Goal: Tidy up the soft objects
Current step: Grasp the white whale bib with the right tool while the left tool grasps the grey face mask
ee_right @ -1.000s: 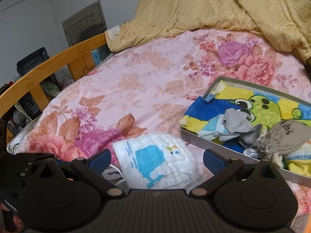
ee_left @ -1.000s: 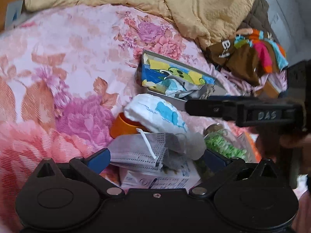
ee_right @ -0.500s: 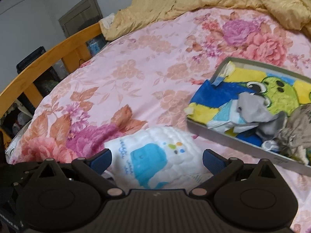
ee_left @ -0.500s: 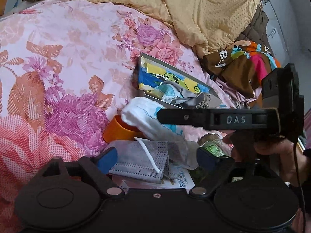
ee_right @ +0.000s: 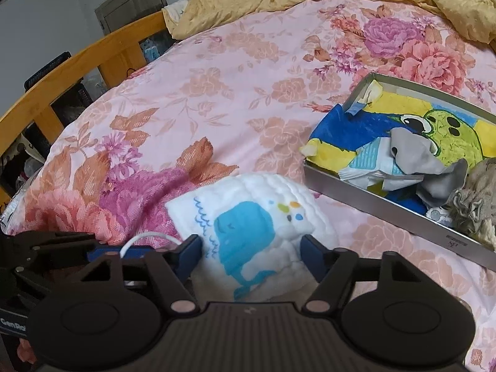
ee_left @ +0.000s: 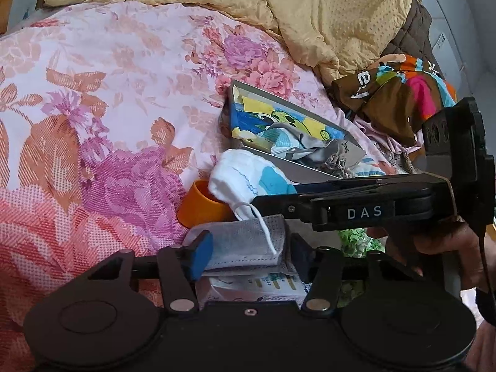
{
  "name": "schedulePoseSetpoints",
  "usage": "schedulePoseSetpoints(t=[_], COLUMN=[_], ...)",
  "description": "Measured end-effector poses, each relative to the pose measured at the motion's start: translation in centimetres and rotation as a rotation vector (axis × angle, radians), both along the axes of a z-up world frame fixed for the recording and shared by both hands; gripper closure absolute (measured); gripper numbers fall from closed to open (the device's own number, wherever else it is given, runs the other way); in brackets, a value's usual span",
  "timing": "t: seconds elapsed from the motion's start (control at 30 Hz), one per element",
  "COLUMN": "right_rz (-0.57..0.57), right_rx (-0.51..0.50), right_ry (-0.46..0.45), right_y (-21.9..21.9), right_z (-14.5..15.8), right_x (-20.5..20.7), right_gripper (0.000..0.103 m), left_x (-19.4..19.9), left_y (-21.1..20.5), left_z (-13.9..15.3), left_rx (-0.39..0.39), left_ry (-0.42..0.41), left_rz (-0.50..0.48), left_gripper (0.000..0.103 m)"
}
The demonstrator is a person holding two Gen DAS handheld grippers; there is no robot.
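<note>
While pinched from both sides, sits between the blue pads of the left gripper [ee_left: 251, 255]: a folded grey face mask [ee_left: 245, 245], white ear loop draped across its top. Pads pressed to the left and right edges of the mask, jaws narrowed onto it. Rests on a small printed carton [ee_left: 257, 288], just behind an orange cup [ee_left: 201, 204] lying on the floral bedspread [ee_left: 108, 93].

Held likewise in the right gripper [ee_right: 252, 255]: a white quilted cloth with a blue whale [ee_right: 248, 217], bunched between the two blue pads, both touching the fabric. Seen from the left wrist view, reaches in from the right, black fingers level, tips at the cloth, which hangs over the rim of the cup and just above the mask. Gripped from below by a bare hand [ee_left: 449, 248].

Beyond the cloth, close to it on the bedspread: a shallow grey tray [ee_right: 387, 207] lined with a yellow, blue and green cartoon print, with a crumpled grey rag [ee_right: 412, 155] and other small fabric pieces inside.

Farther back: a yellow quilt [ee_left: 310, 15] heaped across the head of the bed, a brown and multicoloured garment [ee_left: 403, 93] to its right, a wooden bed rail [ee_right: 77, 71] along the left edge.
</note>
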State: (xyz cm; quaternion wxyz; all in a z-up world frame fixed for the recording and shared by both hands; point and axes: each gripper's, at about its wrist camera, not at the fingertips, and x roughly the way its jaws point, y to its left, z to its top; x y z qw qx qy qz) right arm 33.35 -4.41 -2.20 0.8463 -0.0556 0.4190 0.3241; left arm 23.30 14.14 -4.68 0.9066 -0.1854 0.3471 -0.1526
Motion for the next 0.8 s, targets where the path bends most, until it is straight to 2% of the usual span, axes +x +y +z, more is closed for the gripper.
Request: schedulePoseSetpoints(t=[0.27, 0.47, 0.53, 0.63, 0.67, 0.8], right_rz=[-0.016, -0.046, -0.051, -0.061, -0.065, -0.074], right_rx=[0.028, 0.059, 0.062, 0.067, 0.071, 0.088], right_ry=[0.033, 0.044, 0.033, 0.023, 0.023, 0.024], right_y=[-0.8, -1.6, -1.7, -1.9, -2.0, -2.3], right_z=[-0.2, -0.1, 0.1, 0.3, 0.3, 0.6], right_x=[0.1, 0.4, 0.3, 0.2, 0.2, 0.0], right_gripper=[0.053, 0.072, 0.078, 0.082, 0.083, 0.084], left_x=[-0.3, -0.3, -0.3, -0.4, -0.5, -0.7], left_y=[-0.2, -0.4, -0.4, -0.4, -0.3, -0.1], left_z=[0.2, 0.3, 0.3, 0.4, 0.5, 0.7], left_rx=[0.015, 0.04, 0.041, 0.044, 0.044, 0.042], left_ry=[-0.018, -0.017, -0.017, -0.024, -0.03, -0.044], left_rz=[-0.024, -0.029, -0.029, -0.031, -0.03, -0.017], left_gripper=[0.067, 0.068, 0.071, 0.079, 0.086, 0.091])
